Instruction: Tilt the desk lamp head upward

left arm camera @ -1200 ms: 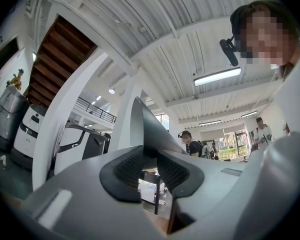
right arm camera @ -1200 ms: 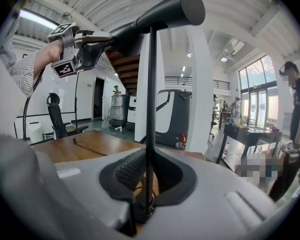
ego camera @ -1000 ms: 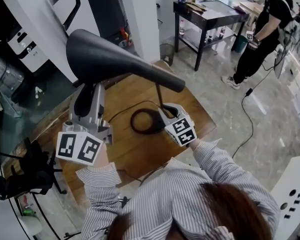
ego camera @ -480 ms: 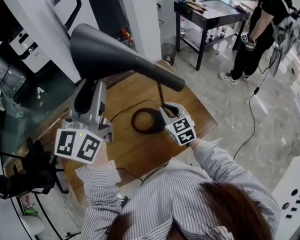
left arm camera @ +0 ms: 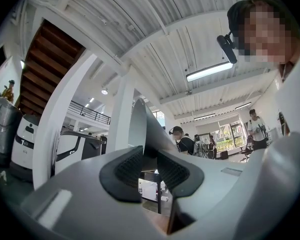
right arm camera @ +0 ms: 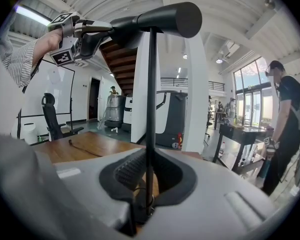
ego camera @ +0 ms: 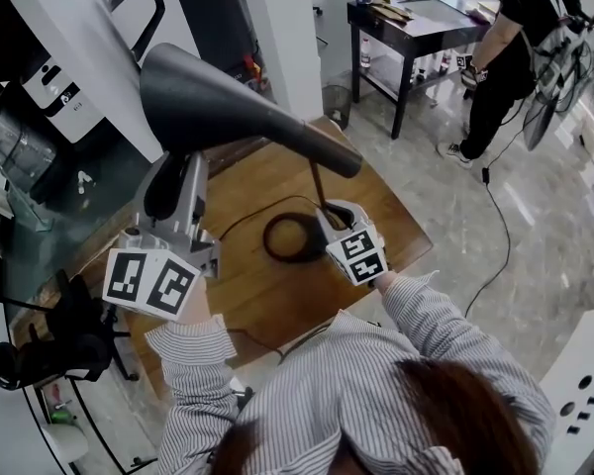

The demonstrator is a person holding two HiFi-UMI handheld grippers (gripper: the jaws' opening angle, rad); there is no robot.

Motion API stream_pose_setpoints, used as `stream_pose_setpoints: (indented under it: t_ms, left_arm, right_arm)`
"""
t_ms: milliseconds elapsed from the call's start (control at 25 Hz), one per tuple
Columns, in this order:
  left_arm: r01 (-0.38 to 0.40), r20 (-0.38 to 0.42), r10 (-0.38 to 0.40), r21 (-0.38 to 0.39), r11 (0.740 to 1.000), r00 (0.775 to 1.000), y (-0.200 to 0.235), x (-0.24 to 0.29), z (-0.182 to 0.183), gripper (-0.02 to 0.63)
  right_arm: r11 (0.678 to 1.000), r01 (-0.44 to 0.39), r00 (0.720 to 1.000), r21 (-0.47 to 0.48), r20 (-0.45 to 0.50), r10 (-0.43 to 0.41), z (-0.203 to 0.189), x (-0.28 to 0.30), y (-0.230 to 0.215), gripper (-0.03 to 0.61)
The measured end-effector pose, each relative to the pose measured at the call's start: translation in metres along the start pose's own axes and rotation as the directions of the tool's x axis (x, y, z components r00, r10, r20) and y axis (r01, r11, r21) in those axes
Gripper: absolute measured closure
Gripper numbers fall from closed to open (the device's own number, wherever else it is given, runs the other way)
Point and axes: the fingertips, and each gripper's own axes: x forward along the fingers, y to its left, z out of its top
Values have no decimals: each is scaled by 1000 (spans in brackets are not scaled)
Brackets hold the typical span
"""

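Note:
A black desk lamp stands on the wooden table (ego camera: pixel 277 300). Its cone-shaped head (ego camera: pixel 228 107) sits on a thin stem (ego camera: pixel 316 181) above a ring base (ego camera: pixel 289 237). My left gripper (ego camera: pixel 168 181) reaches up from below and is shut on the rim of the head's wide end; in the left gripper view that rim (left arm camera: pixel 139 129) runs between the pads (left arm camera: pixel 127 166). My right gripper (ego camera: pixel 324 213) is shut on the stem low down, near the base. In the right gripper view the stem (right arm camera: pixel 150 99) rises from between the jaws to the head (right arm camera: pixel 160 19), with the left gripper (right arm camera: pixel 87 34) at its far end.
A dark cable (ego camera: pixel 240 218) loops over the table from the base. A white pillar (ego camera: pixel 282 38) stands behind the table and a black office chair (ego camera: pixel 49 349) at its left. Farther off are a black side table (ego camera: pixel 416 23) and a standing person (ego camera: pixel 510 52).
The head's wide end has tipped a little upward with my left gripper on it. My right gripper and the stem have stayed put. The person in the background has walked on.

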Motion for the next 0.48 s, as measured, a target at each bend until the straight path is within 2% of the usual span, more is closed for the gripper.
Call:
stream_pose_setpoints:
  t_ms: [480]
  left_arm:
    - [-23, 22, 23, 7, 1000, 999, 3, -5, -2, 522]
  right_arm:
    - [1000, -26, 1000, -3, 12, 26, 2, 0, 1, 535]
